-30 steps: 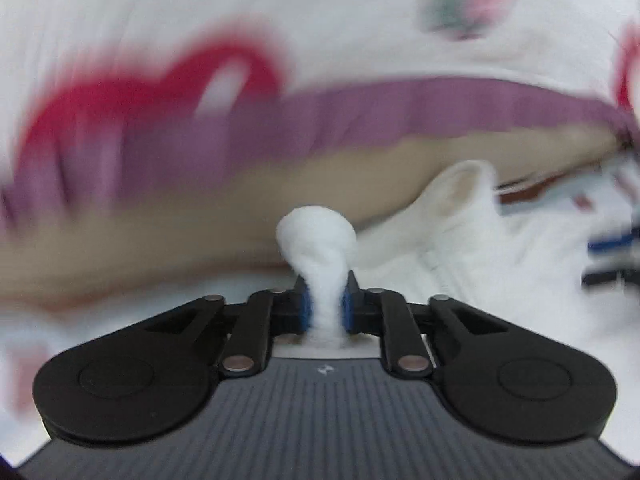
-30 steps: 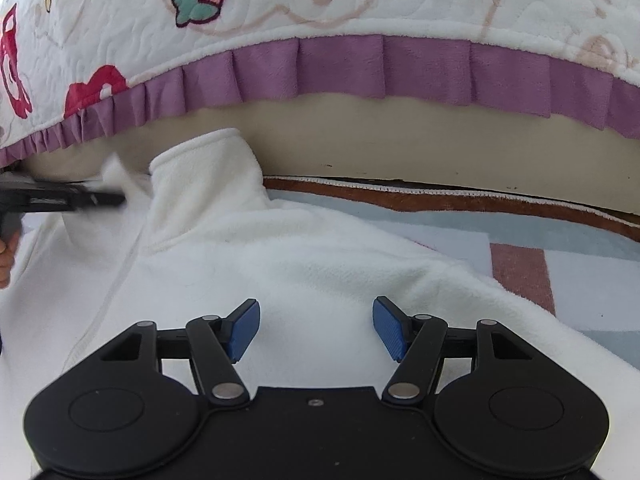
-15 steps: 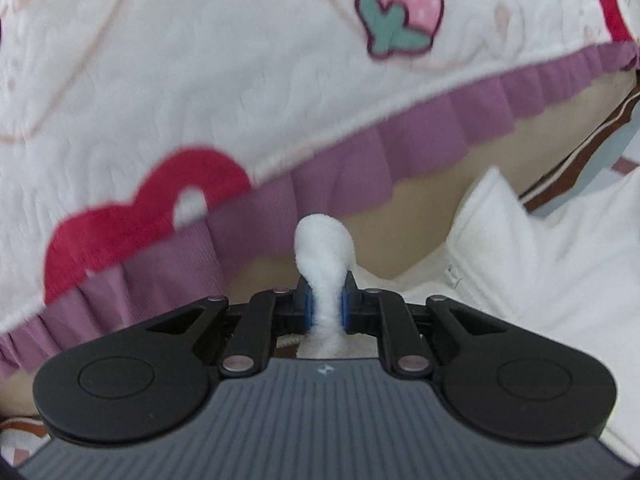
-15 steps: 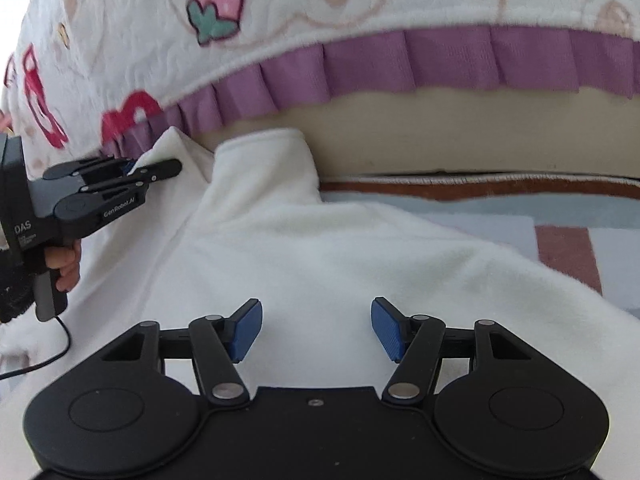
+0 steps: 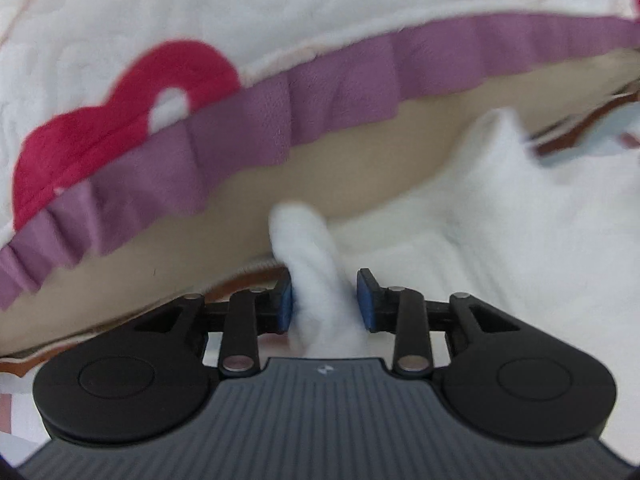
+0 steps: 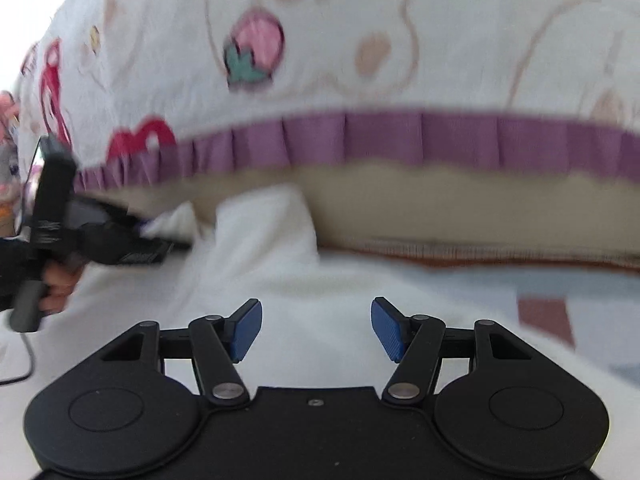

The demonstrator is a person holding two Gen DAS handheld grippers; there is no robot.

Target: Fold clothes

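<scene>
A white fleece garment (image 6: 304, 288) lies spread on the floor rug beside a bed. In the left wrist view a bunched fold of it (image 5: 308, 248) stands between the blue pads of my left gripper (image 5: 325, 300); the jaws have parted and the right pad stands clear of the cloth. The rest of the garment (image 5: 520, 208) spreads to the right. My right gripper (image 6: 316, 328) is open and empty, hovering over the garment's middle. The left gripper (image 6: 116, 240) also shows in the right wrist view at the garment's left edge.
A white quilt with strawberry prints and a purple ruffle (image 6: 400, 140) hangs over the beige bed side (image 6: 440, 208) just behind the garment. A patterned rug with a brown border (image 6: 540, 312) lies on the floor to the right.
My left gripper's jaws have opened from a tight pinch on the fold. Both views are motion-blurred; the left gripper has dropped lower toward the floor. The right gripper stayed open.
</scene>
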